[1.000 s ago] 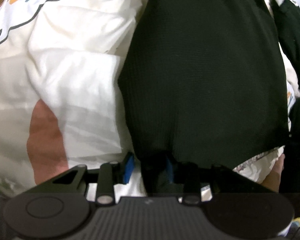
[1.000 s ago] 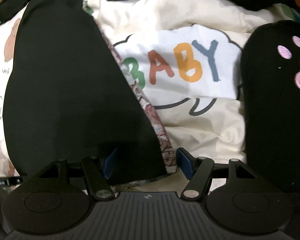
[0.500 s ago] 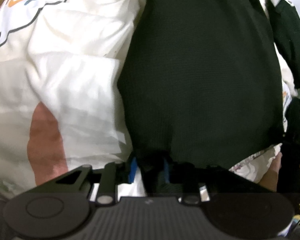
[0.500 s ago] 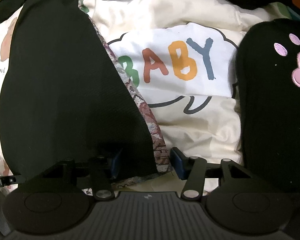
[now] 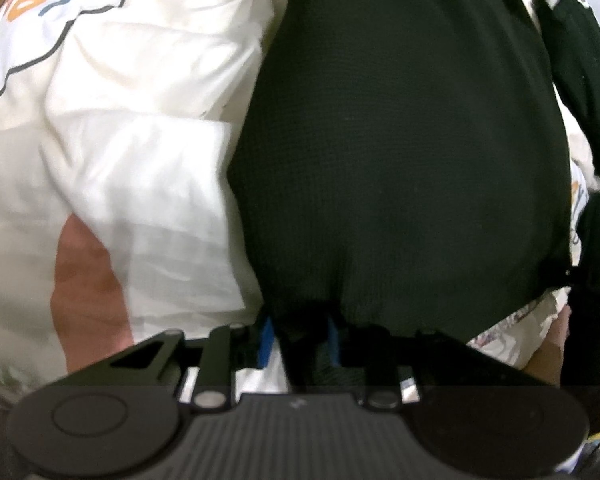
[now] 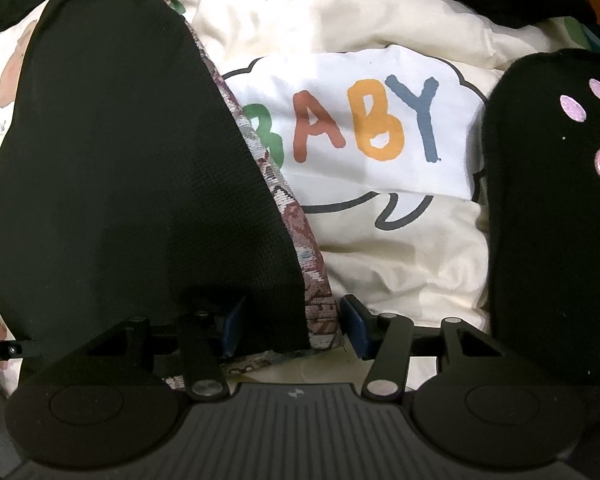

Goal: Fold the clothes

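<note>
- left gripper (image 5: 298, 330): pads narrow, pinching near hem of black knit garment (image 5: 400, 140)
- right gripper (image 6: 290, 326): jaws wide, straddling garment's other corner plus patterned cloth edge (image 6: 300, 240)
- garment lies flat on cream "BABY" bedcover (image 6: 380, 240), black paw-print plush (image 6: 548, 220) toward cover's right edge

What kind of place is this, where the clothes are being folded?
Most likely a bed in a bedroom, though no frame or walls show. The black garment lies on a soft, rumpled cream duvet printed with a cartoon BABY speech bubble, and a black plush cushion with a pink paw sits beside it.
</note>
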The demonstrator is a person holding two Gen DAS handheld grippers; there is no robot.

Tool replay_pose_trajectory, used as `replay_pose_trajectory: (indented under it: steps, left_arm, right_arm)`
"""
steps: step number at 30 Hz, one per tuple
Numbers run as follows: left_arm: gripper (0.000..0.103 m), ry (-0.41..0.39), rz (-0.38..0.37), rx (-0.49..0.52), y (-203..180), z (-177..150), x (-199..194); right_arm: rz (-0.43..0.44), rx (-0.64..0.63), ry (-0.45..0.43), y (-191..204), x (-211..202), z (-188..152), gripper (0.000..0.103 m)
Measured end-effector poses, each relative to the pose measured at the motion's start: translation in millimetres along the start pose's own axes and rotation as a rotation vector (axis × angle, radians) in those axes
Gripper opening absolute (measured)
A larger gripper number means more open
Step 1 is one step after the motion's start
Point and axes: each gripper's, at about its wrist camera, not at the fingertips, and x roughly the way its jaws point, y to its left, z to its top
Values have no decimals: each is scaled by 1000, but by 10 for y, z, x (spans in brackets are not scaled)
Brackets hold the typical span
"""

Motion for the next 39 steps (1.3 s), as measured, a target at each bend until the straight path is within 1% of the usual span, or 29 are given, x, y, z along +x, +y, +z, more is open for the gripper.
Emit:
replay_pose_trajectory:
  steps: [1, 2, 5, 8, 10, 16, 19, 21, 24, 27, 30, 34, 35, 37, 38, 39]
  left_arm:
    - [19, 0, 1, 12, -10, 0, -5]
    - [13, 3, -9, 8, -8, 2, -13]
    - [9, 3, -10, 4, -10, 0, -61]
    - [6, -1, -23, 7, 8, 0, -148]
    - [5, -6, -45, 4, 52, 4, -236]
    - [4, -41, -111, -15, 230, 35, -595]
    - [4, -62, -126, -10, 299, 72, -793]
    - [4, -75, -124, -6, 340, 112, -935]
    - [4, -89, -119, 3, 414, 162, -1135]
    - [4, -94, -107, 6, 511, 182, -1284]
    - [4, -93, -93, 1, 631, 184, -1420]
    - [4, -92, -84, 9, 728, 62, -1477]
    - [4, -90, -81, 12, 742, 8, -1436]
    - [4, -87, -68, 18, 609, 0, -1497]
    - [4, -84, -65, 20, 571, -72, -1495]
    - [4, -79, -65, 21, 552, -222, -1444]
  right_arm:
    - [15, -6, 9, 1, -3, -5, 33]
    - [31, -12, 16, 6, -9, -13, 19]
    - [27, -32, 19, 57, -52, -56, 14]
    - [13, -52, 19, 114, -101, -99, 13]
    - [16, -48, 18, 118, -154, -122, 12]
    - [90, 35, 21, 26, -368, -173, 11]
    - [120, 67, 19, 47, -462, -210, 11]
    - [153, 87, 21, 106, -513, -255, 11]
    - [181, 93, 32, 61, -528, -277, 11]
    - [196, 89, 49, 320, -487, -374, 11]
    - [208, 82, 70, 453, -497, -503, 11]
    - [227, 71, 90, 538, -470, -643, 11]
    - [230, 68, 92, 552, -451, -657, 11]
    - [231, 62, 95, 561, -429, -664, 11]
    - [232, 59, 96, 566, -418, -668, 11]
    - [232, 56, 98, 570, -406, -672, 12]
